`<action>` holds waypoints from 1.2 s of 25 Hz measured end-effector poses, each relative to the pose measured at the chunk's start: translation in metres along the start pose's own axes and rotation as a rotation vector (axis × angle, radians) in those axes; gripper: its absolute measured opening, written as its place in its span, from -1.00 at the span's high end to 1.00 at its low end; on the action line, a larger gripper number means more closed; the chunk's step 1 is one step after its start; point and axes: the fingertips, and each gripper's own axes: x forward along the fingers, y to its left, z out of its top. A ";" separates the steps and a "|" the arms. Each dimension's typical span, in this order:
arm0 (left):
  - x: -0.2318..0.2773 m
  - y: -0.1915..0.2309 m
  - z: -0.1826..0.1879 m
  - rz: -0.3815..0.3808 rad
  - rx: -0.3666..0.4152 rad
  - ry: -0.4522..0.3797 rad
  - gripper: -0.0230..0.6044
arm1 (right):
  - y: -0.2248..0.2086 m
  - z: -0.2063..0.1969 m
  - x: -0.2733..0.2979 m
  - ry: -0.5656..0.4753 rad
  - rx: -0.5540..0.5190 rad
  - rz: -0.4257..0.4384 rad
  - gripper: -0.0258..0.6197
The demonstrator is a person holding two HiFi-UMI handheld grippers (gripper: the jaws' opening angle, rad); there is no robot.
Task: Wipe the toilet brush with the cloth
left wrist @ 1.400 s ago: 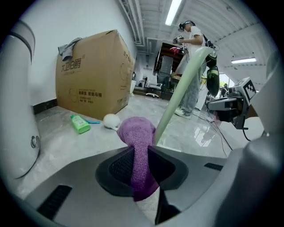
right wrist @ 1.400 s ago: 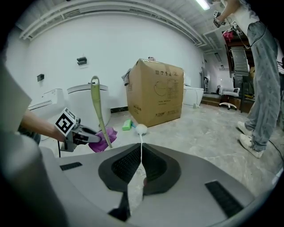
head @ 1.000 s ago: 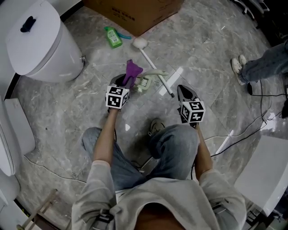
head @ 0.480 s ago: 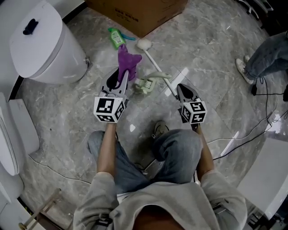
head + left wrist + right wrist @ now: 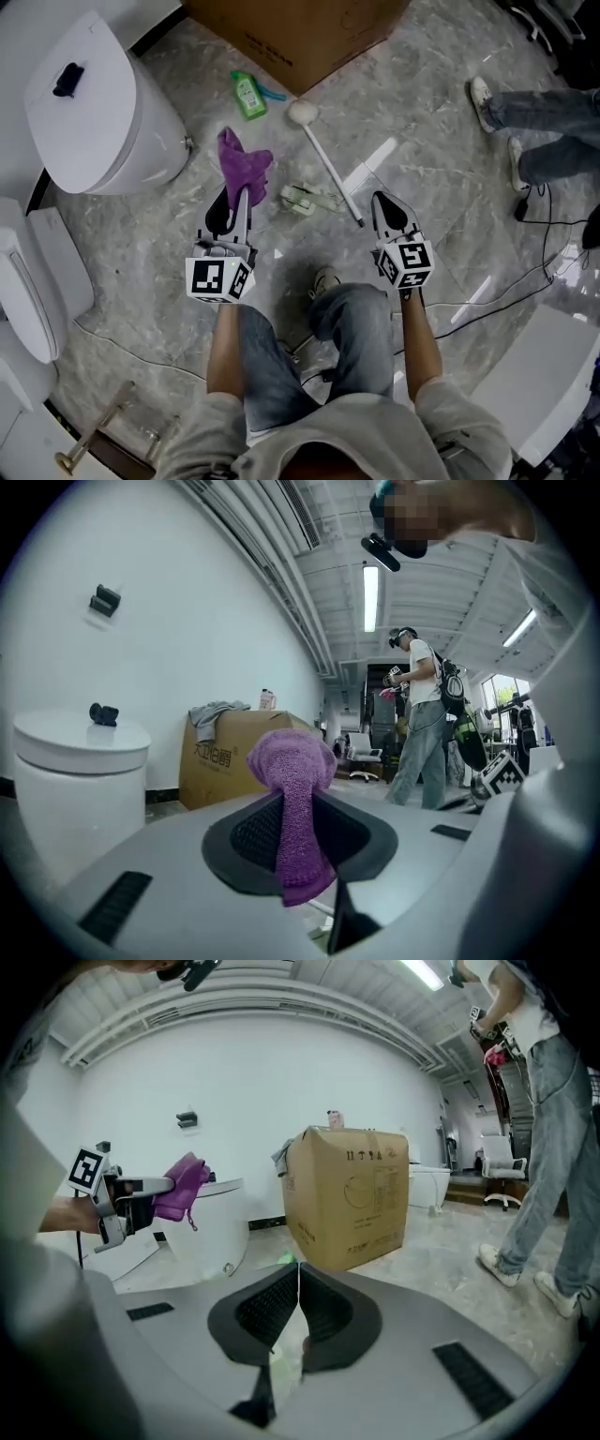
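Toilet brush (image 5: 323,159) lies unheld on floor (image 5: 422,122). Left gripper (image 5: 235,190) clamped on purple cloth (image 5: 244,161), bunch left sticking out, prob for wiping; right gripper (image 5: 382,199) jaws together, empty, near handle end

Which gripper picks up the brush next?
Likely right. The right gripper is shut on nothing and sits beside the brush handle's end; the left gripper is shut on the cloth.
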 end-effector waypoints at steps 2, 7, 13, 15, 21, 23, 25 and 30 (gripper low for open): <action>0.000 -0.003 0.014 0.007 0.005 0.041 0.62 | -0.004 0.032 -0.012 0.001 0.000 -0.006 0.83; -0.012 -0.020 0.061 0.024 -0.014 0.137 0.63 | -0.012 0.107 -0.048 0.018 0.038 -0.015 0.83; -0.035 -0.041 0.138 0.044 -0.072 0.223 0.63 | -0.008 0.201 -0.092 0.052 0.067 -0.013 0.83; -0.040 -0.050 0.170 0.044 -0.083 0.241 0.63 | -0.003 0.237 -0.106 0.057 0.070 -0.001 0.83; -0.033 -0.060 0.262 0.056 -0.007 0.261 0.63 | 0.004 0.321 -0.130 0.049 0.090 0.038 0.83; -0.031 -0.059 0.289 0.056 0.009 0.258 0.63 | 0.006 0.339 -0.134 0.051 0.098 0.044 0.83; -0.030 -0.060 0.312 0.063 0.020 0.254 0.63 | 0.005 0.356 -0.139 0.049 0.097 0.043 0.83; -0.026 -0.055 0.376 0.092 0.047 0.214 0.63 | 0.003 0.411 -0.144 -0.002 0.078 0.040 0.83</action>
